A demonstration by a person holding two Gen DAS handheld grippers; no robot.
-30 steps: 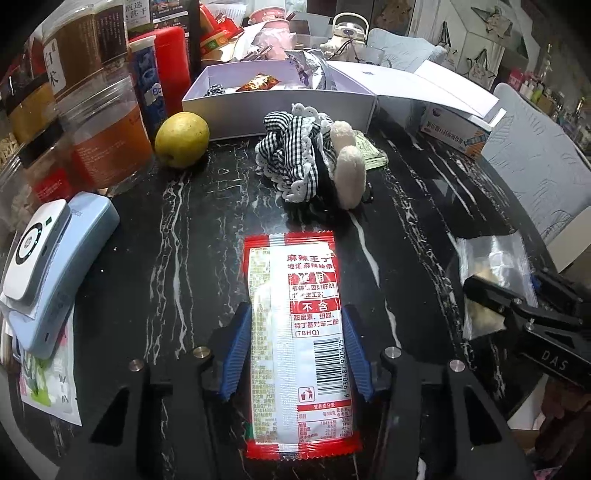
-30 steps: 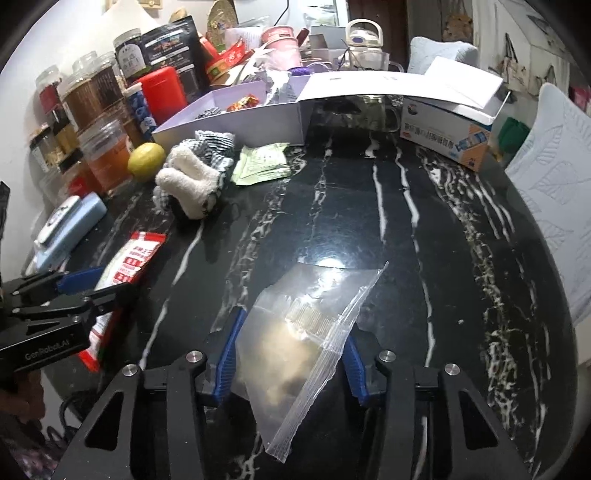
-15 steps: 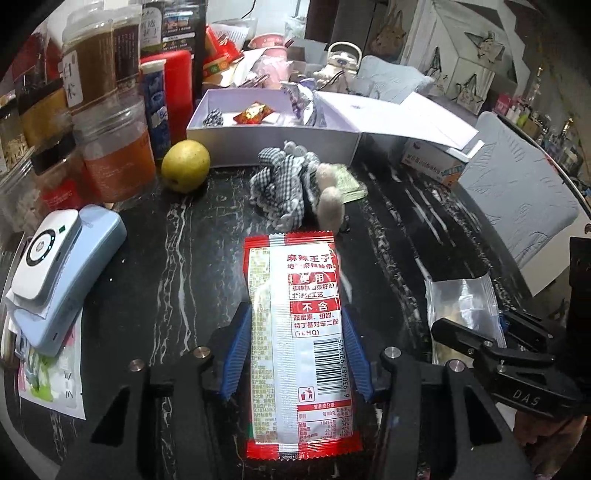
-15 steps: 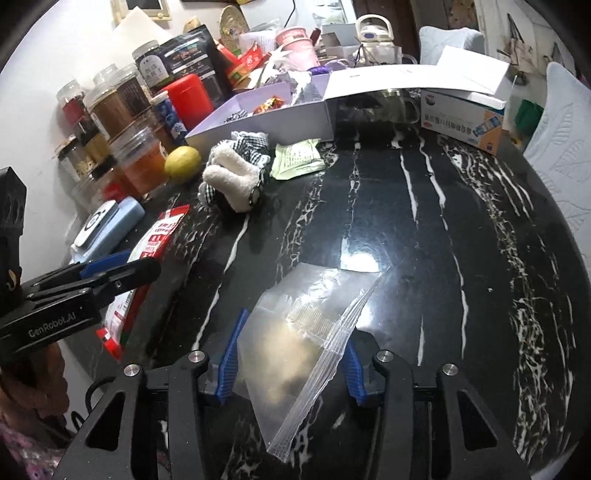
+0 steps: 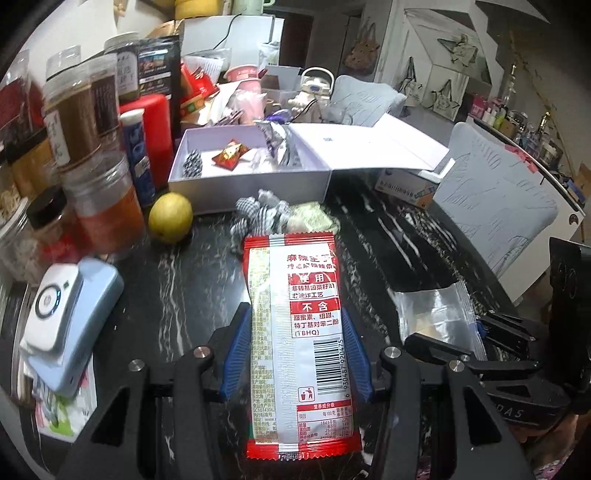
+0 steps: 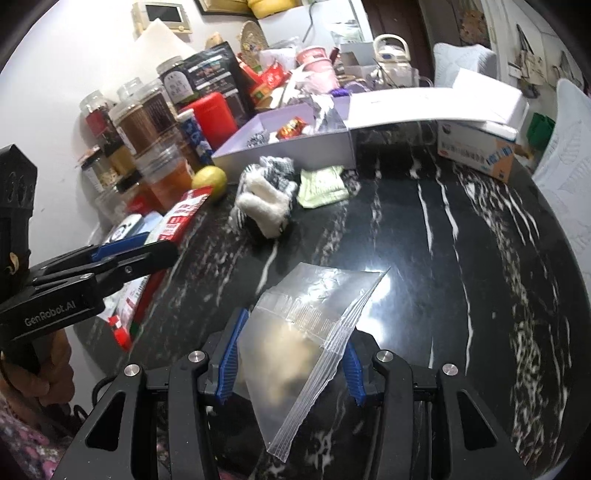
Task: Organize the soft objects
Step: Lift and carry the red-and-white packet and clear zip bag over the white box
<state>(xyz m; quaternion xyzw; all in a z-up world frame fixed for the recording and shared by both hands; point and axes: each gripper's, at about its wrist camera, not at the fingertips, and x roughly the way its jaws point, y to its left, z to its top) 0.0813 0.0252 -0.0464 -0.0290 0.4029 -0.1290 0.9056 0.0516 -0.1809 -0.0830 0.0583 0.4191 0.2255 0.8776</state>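
Both hands have lifted clear of the tabletop (image 6: 461,258), the left gripper (image 5: 295,347) fingers clamped on the red snack packet (image 5: 295,332), the right gripper (image 6: 290,363) fingers on the clear zip bag (image 6: 306,325), heading, I'd say, for the open white box (image 5: 251,177) beyond.

A black marble tabletop (image 6: 461,229) with white veins fills the lower frame and catches a bright glare near centre. A pale wall (image 6: 55,62) rises at upper left, bearing a small panel (image 6: 162,14). White quilted chair backs (image 5: 495,206) stand at the right edge
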